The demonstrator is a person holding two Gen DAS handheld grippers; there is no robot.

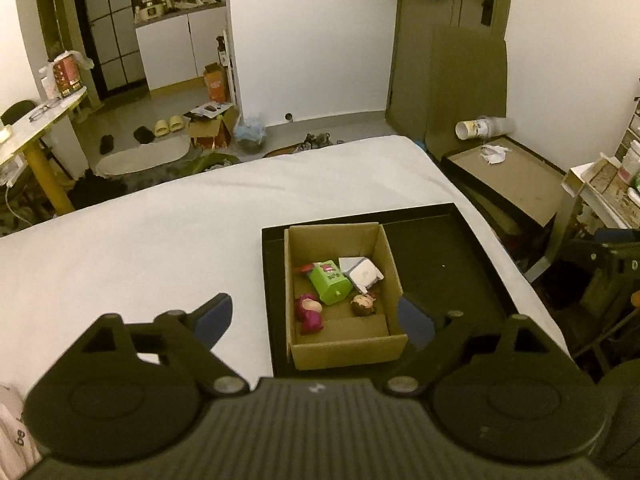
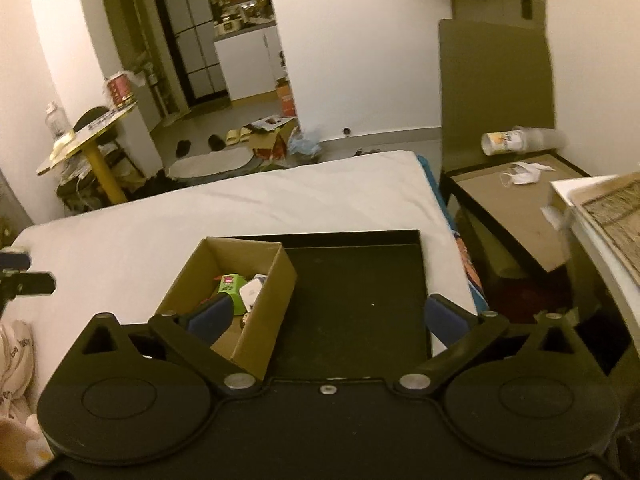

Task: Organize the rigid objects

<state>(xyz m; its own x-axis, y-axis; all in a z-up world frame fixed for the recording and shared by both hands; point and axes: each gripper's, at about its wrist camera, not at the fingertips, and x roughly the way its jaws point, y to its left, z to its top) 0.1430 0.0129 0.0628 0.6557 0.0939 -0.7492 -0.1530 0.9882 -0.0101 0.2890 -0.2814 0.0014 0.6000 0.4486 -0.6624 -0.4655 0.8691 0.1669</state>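
A cardboard box [image 1: 346, 350] stands in the left part of a black tray [image 1: 440, 248] on the white bed. Inside lie a green box [image 1: 330, 282], a white box [image 1: 362, 273], a pink figure [image 1: 309, 313] and a brown-haired figure head [image 1: 363, 305]. My left gripper [image 1: 316, 318] is open and empty, above the box's near side. My right gripper [image 2: 328, 314] is open and empty, above the tray [image 2: 360, 300], right of the cardboard box [image 2: 264, 320]; the green box [image 2: 232, 286] and white box [image 2: 252, 292] show inside.
The white bed [image 1: 160, 240] spreads left and ahead. A low black side table [image 1: 508, 184] with crumpled paper and a tipped cup [image 1: 480, 127] stands to the right. A shelf [image 2: 600, 208] is at the far right. Pink printed fabric [image 2: 16, 360] lies at the left edge.
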